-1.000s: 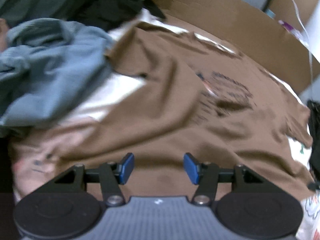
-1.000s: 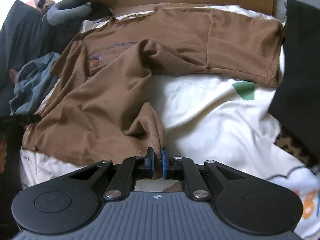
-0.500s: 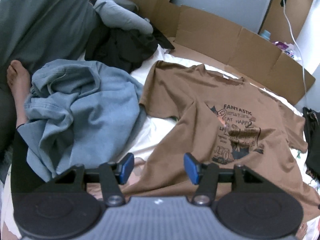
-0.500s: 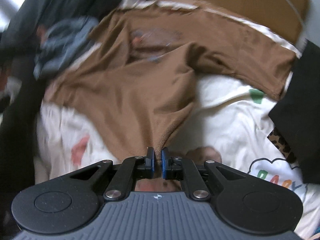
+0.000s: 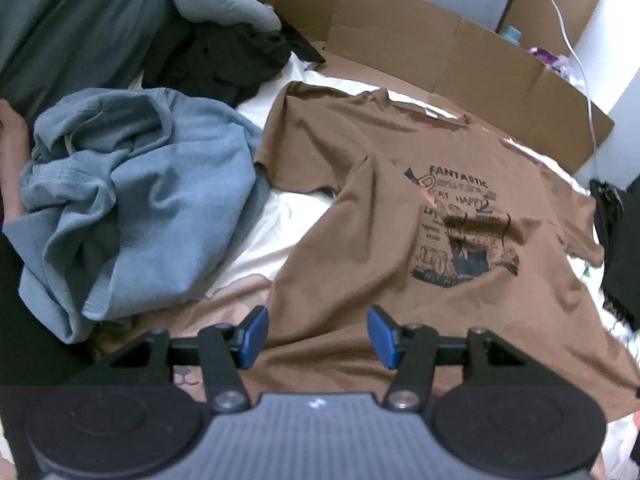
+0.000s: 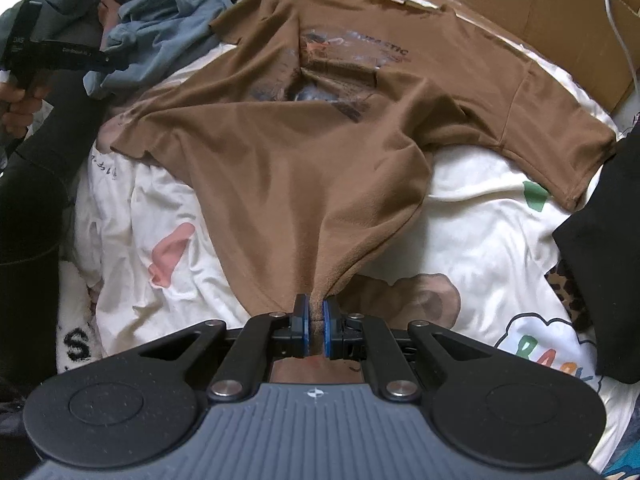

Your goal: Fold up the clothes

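Observation:
A brown T-shirt [image 5: 400,240] with a dark print lies spread on a white printed bedsheet [image 6: 480,216]. My right gripper [image 6: 315,330] is shut on the brown T-shirt's [image 6: 288,168] bottom hem, and the cloth rises in a taut ridge toward its blue pads. My left gripper [image 5: 316,336] hangs open over the shirt's lower left part, nothing between its fingers. In the right wrist view the left gripper's black body [image 6: 60,56] shows at the far left, held in a hand.
A crumpled blue garment [image 5: 132,200] lies left of the shirt, with black clothes [image 5: 224,60] and a grey one behind it. Cardboard [image 5: 440,48] walls the bed's far side. A black garment [image 6: 600,260] lies at the right. A bare foot [image 5: 12,128] shows at the left edge.
Both grippers rose and pulled back from the shirt. The right one kept its grip on the hem and lifted it. The left one stayed open and now sees the whole shirt.

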`<state>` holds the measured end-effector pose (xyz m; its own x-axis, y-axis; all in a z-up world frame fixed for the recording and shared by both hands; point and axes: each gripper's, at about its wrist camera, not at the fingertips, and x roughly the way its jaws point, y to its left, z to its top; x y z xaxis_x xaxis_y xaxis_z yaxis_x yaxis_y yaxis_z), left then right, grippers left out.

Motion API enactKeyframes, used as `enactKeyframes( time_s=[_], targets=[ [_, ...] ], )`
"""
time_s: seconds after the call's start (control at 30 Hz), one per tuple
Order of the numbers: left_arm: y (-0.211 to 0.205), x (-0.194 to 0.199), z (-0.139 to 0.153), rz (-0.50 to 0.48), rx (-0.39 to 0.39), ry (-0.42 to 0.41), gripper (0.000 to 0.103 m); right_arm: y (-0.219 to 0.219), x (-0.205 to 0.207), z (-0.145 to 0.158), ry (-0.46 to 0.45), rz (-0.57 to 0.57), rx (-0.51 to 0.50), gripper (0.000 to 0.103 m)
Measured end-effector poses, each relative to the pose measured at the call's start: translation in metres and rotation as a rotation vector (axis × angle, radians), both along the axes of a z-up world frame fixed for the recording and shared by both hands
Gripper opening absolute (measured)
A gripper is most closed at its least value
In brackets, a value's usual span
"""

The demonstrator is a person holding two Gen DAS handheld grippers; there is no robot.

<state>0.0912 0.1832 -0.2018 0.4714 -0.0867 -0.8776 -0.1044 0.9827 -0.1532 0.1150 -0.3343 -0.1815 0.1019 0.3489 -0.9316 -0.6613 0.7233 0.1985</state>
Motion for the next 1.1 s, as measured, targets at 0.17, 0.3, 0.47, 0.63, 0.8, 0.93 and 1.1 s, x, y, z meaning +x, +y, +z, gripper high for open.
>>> enactKeyframes(
  time_s=[0.17, 0.3, 0.47, 0.63, 0.8, 0.93, 1.1],
  targets=[
    [0.002, -0.007, 0.004, -0.005, 0.016, 0.000, 0.058, -0.015, -0.008, 0.004, -0.017, -0.022, -0.013, 0.005],
    [0.007, -0.010, 0.010, 0.006, 0.024, -0.005, 0.058, -0.016, -0.019, 0.002, -0.017, 0.008, 0.001, 0.005],
    [0.011, -0.005, 0.011, 0.000, 0.058, 0.007, 0.058, -0.020, -0.030, -0.012, 0.002, 0.023, 0.000, 0.005],
    [0.009, -0.004, 0.000, -0.003, 0.081, 0.031, 0.058, -0.030, -0.040, -0.026, 0.035, 0.011, 0.013, 0.005],
    [0.001, -0.001, -0.019, -0.038, 0.122, 0.091, 0.058, -0.033, -0.045, -0.034, 0.073, 0.042, 0.013, 0.005],
    [-0.005, 0.004, -0.033, -0.057, 0.144, 0.131, 0.058, -0.033, -0.044, -0.033, 0.086, 0.074, 0.001, 0.004],
    [-0.013, 0.012, -0.052, -0.087, 0.166, 0.179, 0.058, -0.038, -0.041, -0.034, 0.106, 0.110, -0.028, 0.004]
  ],
)
